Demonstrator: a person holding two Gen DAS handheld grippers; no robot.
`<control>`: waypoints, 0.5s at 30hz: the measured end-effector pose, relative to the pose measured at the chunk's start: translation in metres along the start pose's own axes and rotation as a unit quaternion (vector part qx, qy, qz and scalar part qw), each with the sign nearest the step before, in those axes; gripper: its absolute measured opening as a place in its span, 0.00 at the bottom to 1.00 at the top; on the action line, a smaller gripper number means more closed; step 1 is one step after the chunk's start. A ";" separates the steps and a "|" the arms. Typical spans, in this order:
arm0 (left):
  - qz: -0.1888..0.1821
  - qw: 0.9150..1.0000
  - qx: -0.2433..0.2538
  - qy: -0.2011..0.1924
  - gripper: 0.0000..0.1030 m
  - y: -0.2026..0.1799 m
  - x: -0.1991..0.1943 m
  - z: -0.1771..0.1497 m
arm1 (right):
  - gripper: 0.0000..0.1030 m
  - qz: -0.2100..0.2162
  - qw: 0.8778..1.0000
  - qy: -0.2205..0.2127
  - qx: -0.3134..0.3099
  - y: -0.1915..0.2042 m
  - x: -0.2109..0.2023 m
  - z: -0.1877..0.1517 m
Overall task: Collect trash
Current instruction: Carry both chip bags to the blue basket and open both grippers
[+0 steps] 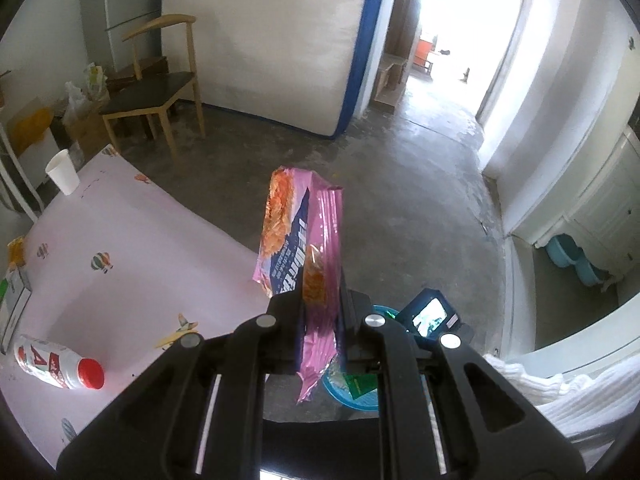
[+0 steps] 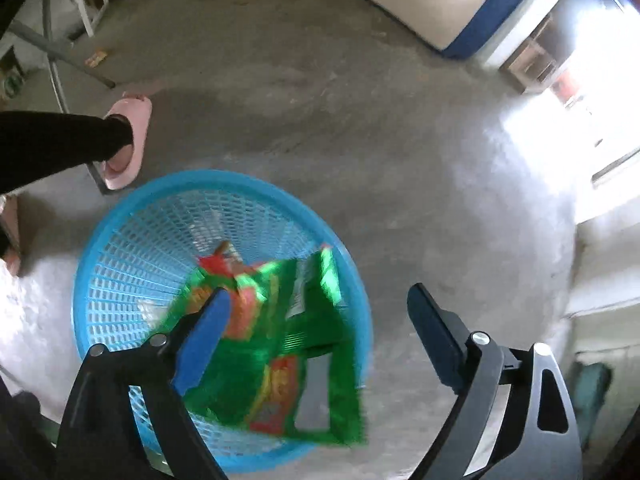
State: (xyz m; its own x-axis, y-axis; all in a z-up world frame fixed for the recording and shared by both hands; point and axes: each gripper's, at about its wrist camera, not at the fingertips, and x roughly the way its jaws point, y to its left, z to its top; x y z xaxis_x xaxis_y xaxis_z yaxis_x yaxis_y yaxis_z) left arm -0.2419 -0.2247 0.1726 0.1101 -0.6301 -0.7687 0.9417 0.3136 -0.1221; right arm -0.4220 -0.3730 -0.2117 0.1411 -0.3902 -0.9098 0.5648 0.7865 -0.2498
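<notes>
The concrete floor (image 2: 360, 140) fills most of both views, and a pale worktop (image 1: 132, 248) with a cover printed with balloons and planes runs in from the left of the left wrist view. A wooden chair (image 1: 160, 92) stands on the floor beyond the worktop's far edge. On the floor sits a round blue mesh basket (image 2: 132, 248), with a person's foot in a pink slipper (image 2: 128, 140) just beside its far rim. The right claw (image 2: 320, 332) stands wide above the basket; a green snack wrapper (image 2: 288, 320), blurred, hangs between its fingers over the basket's near side, lying against the left finger and apart from the right one. The left claw (image 1: 320, 316) is clamped on a pink noodle packet (image 1: 296, 240), which stands upright out of the pinch, over the floor just off the worktop's right edge. A white bottle with a red cap (image 1: 60, 364) lies on its side near the worktop's near left corner. A white paper cup (image 1: 63, 172) stands upright at the far left corner.
</notes>
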 end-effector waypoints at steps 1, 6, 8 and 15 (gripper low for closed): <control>-0.004 1.000 0.002 0.001 0.10 -0.002 0.001 0.000 | 0.85 0.004 1.000 -0.003 0.004 -0.001 -0.004 0.000; -0.013 1.000 0.003 0.001 0.10 -0.003 0.003 0.000 | 0.85 0.102 0.994 -0.005 0.048 -0.019 -0.023 -0.020; -0.015 1.000 -0.003 0.002 0.10 -0.002 0.004 -0.002 | 0.78 0.170 0.984 0.014 0.050 -0.012 -0.019 -0.031; -0.018 1.000 -0.009 0.013 0.10 0.000 0.011 -0.008 | 0.20 0.186 0.943 0.277 0.013 0.057 0.135 -0.042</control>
State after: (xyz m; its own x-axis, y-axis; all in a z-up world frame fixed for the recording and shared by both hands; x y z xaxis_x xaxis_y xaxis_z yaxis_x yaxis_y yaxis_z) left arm -0.2428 -0.2259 0.1597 0.0683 -0.6231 -0.7792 0.9391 0.3039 -0.1607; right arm -0.4046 -0.3609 -0.3626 -0.1095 0.2259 -0.9680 0.5801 0.8053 0.1224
